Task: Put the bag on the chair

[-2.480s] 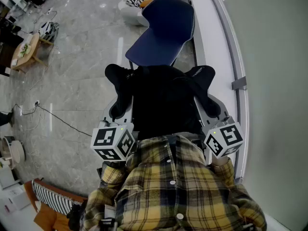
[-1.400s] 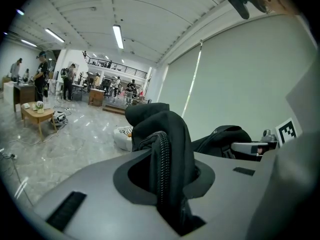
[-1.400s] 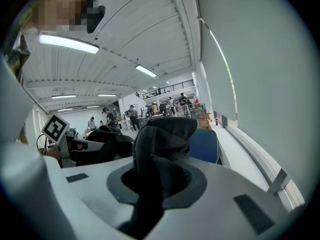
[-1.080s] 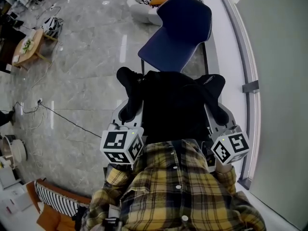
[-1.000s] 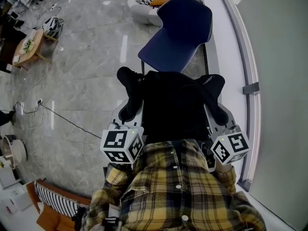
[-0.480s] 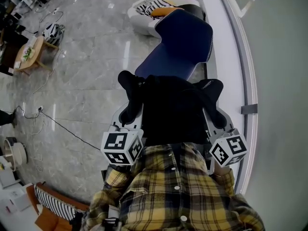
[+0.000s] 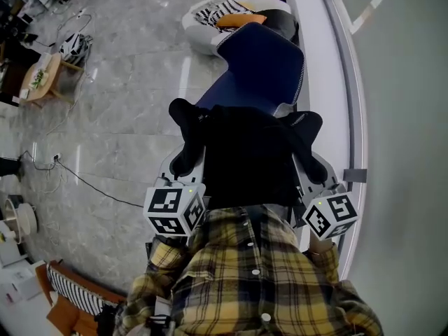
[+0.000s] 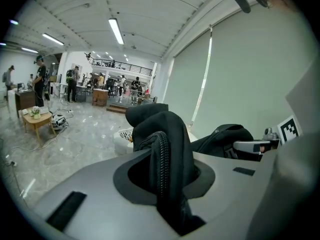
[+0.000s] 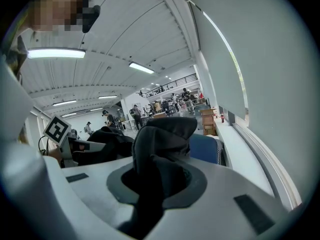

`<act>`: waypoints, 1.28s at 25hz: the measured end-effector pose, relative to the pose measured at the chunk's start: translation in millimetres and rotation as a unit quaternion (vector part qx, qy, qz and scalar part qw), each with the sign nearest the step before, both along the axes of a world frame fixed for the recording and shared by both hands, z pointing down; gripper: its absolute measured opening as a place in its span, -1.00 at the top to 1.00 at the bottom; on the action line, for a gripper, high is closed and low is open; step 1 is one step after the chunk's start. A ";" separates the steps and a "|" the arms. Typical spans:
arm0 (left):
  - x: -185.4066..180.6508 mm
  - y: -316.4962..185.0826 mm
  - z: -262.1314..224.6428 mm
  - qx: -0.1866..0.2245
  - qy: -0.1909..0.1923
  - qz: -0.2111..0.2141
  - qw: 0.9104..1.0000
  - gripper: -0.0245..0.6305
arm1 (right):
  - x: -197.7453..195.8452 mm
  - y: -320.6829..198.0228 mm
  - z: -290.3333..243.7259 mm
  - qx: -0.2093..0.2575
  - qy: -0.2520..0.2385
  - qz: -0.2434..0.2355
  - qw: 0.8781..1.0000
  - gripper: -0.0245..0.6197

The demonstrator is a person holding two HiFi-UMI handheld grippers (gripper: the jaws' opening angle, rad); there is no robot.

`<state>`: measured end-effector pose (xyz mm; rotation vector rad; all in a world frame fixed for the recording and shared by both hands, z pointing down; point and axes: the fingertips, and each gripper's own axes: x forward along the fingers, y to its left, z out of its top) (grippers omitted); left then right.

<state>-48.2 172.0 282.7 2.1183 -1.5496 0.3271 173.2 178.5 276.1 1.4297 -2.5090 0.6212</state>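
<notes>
Light: bright, even; your ceiling strips (image 8: 116, 31) glow overhead.
Glare: pale streaks on your floor (image 7: 183, 68) at 11 o'clock.
Edges: your tool views bend, corners go black.

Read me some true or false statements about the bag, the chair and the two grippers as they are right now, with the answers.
1. The left gripper and the right gripper are both shut on the black bag. True.
2. The chair is red. False: it is dark blue.
3. In the head view, the chair stands beyond the black bag, ahead of the person. True.
4. The small wooden table stands just to the right of the chair. False: in the head view it stands far off to the chair's left, across the floor.
</notes>
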 end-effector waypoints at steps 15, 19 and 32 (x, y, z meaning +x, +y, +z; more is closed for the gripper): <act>15.3 -54.5 21.0 -0.014 -0.009 -0.013 1.000 0.68 | 13.5 -64.2 21.2 -0.002 -0.011 -0.011 1.000 0.71; 14.7 -80.7 24.1 -0.014 -0.009 -0.004 1.000 0.68 | 14.4 -87.9 26.4 -0.011 -0.012 0.004 1.000 0.71; -36.5 -221.6 26.6 -0.019 -0.011 0.042 0.999 0.68 | -36.8 -207.1 28.2 -0.019 -0.003 0.049 0.999 0.71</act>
